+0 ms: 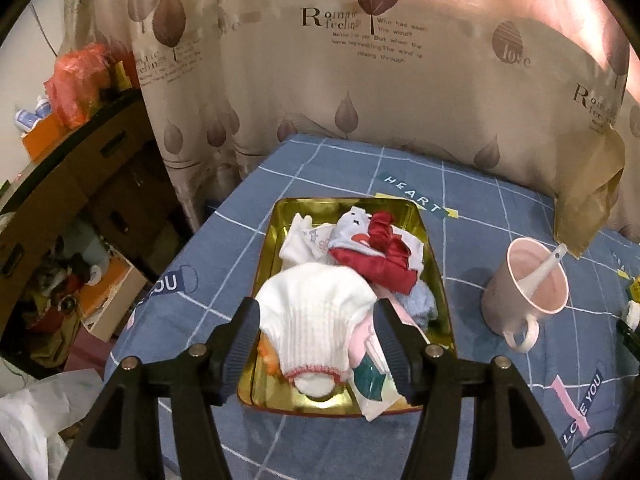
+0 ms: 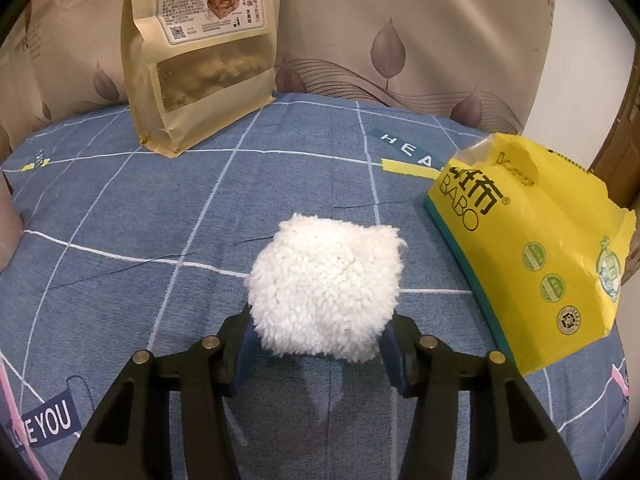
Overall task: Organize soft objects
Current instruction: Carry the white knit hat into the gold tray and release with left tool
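A gold metal tray (image 1: pixel 434 256) lies on the blue checked bedspread (image 1: pixel 340 168), filled with soft items: a white ribbed sock (image 1: pixel 316 312) with a pink-trimmed cuff in front, red satin cloth (image 1: pixel 380 264), white printed socks (image 1: pixel 308 238) and a pale blue piece (image 1: pixel 420 300). My left gripper (image 1: pixel 317 312) hovers over the tray's near end, open, its fingers on either side of the ribbed sock, which rests in the tray. In the right wrist view my right gripper (image 2: pixel 319 322) is shut on a fluffy white fleece item (image 2: pixel 326 284), held just above the bedspread (image 2: pixel 160 220).
A pink mug (image 1: pixel 520 292) with a white spoon stands right of the tray. A kraft snack pouch (image 2: pixel 200 60) stands at the back by the leaf-print curtain (image 2: pixel 400 40). A yellow tissue pack (image 2: pixel 532 248) lies at the right. Off the bed's left edge are drawers and clutter (image 1: pixel 80 220).
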`<action>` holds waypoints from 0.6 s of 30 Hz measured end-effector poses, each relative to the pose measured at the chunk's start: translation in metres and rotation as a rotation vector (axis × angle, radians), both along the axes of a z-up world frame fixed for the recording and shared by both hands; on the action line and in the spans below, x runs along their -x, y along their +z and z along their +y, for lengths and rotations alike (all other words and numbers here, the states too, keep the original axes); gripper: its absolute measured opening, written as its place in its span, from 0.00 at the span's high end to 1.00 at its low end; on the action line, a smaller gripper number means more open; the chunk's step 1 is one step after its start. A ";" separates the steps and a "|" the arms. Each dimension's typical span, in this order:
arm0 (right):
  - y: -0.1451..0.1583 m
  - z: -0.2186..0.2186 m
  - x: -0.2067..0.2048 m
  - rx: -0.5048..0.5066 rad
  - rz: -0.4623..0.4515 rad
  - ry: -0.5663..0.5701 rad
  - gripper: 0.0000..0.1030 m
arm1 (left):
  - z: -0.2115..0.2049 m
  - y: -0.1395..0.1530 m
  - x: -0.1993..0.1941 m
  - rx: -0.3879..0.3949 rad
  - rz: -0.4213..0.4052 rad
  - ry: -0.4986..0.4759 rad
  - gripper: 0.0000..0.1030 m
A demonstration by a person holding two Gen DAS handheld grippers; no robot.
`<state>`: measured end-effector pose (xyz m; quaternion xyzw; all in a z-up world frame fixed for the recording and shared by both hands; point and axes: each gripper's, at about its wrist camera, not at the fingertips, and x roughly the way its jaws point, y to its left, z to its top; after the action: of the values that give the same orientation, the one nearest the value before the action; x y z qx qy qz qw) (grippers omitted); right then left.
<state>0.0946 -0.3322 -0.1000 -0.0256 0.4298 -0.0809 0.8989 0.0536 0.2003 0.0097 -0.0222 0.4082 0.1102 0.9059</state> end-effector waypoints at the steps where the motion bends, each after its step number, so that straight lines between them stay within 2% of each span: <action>1: 0.001 0.001 0.001 -0.007 0.001 -0.002 0.53 | -0.003 -0.002 0.002 -0.018 0.002 0.002 0.41; 4: 0.005 0.007 0.003 -0.021 0.006 0.010 0.54 | -0.014 -0.008 0.011 -0.093 -0.016 -0.013 0.41; 6: 0.009 0.014 0.005 -0.012 0.004 0.028 0.54 | -0.018 -0.012 0.016 -0.111 -0.020 -0.012 0.41; 18: 0.074 0.091 0.016 -0.020 -0.068 0.193 0.54 | -0.004 -0.013 0.031 -0.032 -0.054 0.050 0.41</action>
<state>0.0785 -0.2408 -0.0265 -0.0551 0.3952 0.0096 0.9169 0.0223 0.1966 -0.0032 -0.0210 0.3813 0.1387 0.9137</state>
